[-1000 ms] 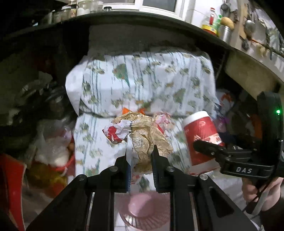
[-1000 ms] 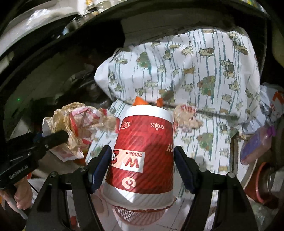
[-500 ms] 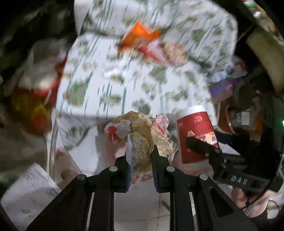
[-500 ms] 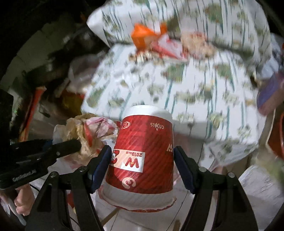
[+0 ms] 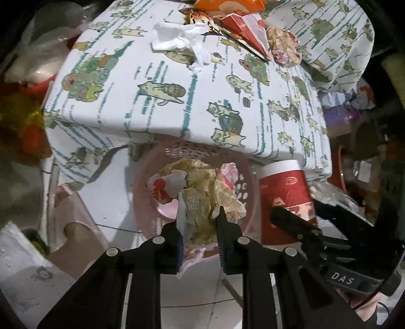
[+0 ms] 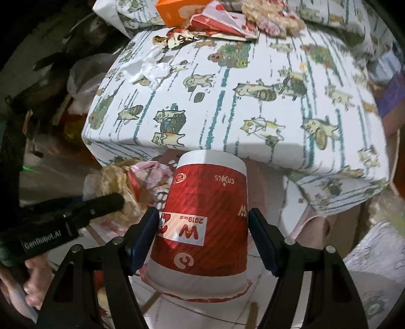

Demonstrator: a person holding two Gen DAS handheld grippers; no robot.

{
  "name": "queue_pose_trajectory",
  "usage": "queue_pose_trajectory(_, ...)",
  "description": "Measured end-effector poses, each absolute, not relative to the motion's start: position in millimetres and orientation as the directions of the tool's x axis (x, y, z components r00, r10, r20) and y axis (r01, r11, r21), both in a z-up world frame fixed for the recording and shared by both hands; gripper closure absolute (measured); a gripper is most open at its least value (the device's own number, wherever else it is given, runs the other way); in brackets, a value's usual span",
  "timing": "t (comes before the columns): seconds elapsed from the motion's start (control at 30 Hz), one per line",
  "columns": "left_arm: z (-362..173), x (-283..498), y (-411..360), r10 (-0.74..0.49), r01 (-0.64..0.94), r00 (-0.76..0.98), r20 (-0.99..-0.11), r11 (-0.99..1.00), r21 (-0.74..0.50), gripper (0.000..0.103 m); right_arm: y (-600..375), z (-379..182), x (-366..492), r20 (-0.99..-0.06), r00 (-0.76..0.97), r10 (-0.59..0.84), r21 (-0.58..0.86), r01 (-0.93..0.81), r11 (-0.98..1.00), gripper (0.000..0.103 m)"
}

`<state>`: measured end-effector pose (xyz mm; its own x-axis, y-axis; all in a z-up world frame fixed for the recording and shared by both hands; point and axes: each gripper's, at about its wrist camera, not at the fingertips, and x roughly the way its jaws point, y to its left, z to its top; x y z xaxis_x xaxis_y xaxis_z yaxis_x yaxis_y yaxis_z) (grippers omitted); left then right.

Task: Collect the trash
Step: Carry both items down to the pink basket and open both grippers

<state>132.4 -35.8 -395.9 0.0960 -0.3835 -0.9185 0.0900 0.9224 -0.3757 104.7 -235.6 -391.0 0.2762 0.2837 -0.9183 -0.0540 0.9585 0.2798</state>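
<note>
My left gripper (image 5: 198, 227) is shut on a crumpled brown and red food wrapper (image 5: 200, 192) and holds it over a pink perforated basket (image 5: 144, 182) on the floor. My right gripper (image 6: 202, 227) is shut on an upside-down red and white paper cup (image 6: 207, 215), just right of the wrapper (image 6: 119, 182) and above the basket (image 6: 159, 197). The cup also shows in the left wrist view (image 5: 286, 197). More trash lies at the far edge of the cloth-covered table (image 5: 177, 101): white tissue (image 5: 177, 40), an orange box (image 6: 177, 10), red paper (image 5: 245, 27) and a crumpled wrapper (image 5: 283, 45).
The table's front edge overhangs the basket. Bags and clutter (image 5: 33, 65) stand left of the table, a purple item (image 5: 339, 119) right of it. A pink slipper on a foot (image 5: 68, 215) is on the tiled floor at left.
Both grippers moved back and down from over the table to above the pink basket on the floor, still holding the wrapper and the cup.
</note>
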Motion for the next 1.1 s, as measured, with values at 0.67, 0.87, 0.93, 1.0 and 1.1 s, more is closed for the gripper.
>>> queue_pose_trajectory(0.67, -309.8, 128.5, 10.4, -0.112, 0.012, 0.444, -0.889, 0.993, -0.119, 0.024, -240.6, -328.3, 96.6, -0.808, 0.545, 0.223, 0.208, -0.090, 0.974, 0.014)
queue_pose_trajectory(0.87, -281.4, 125.5, 15.8, -0.116, 0.006, 0.527, -0.842, 0.991, -0.133, 0.021, -236.7, -314.6, 93.5, -0.767, 0.602, 0.219, 0.191, -0.111, 0.975, 0.013)
queue_pose_trajectory(0.93, -276.1, 125.1, 15.8, -0.108, 0.005, 0.547, -0.830, 0.992, -0.125, 0.019, -236.2, -311.7, 92.9, -0.762, 0.613, 0.210, 0.182, -0.108, 0.977, 0.013)
queue_pose_trajectory(1.0, -272.5, 125.3, 16.9, -0.111, 0.004, 0.558, -0.823, 0.991, -0.131, 0.019, -237.2, -310.8, 93.9, -0.758, 0.617, 0.211, 0.186, -0.105, 0.977, 0.013)
queue_pose_trajectory(1.1, -268.5, 125.2, 16.6, -0.112, 0.009, 0.571, -0.813, 0.992, -0.130, 0.019, -238.5, -309.0, 95.3, -0.757, 0.618, 0.213, 0.193, -0.100, 0.976, 0.013)
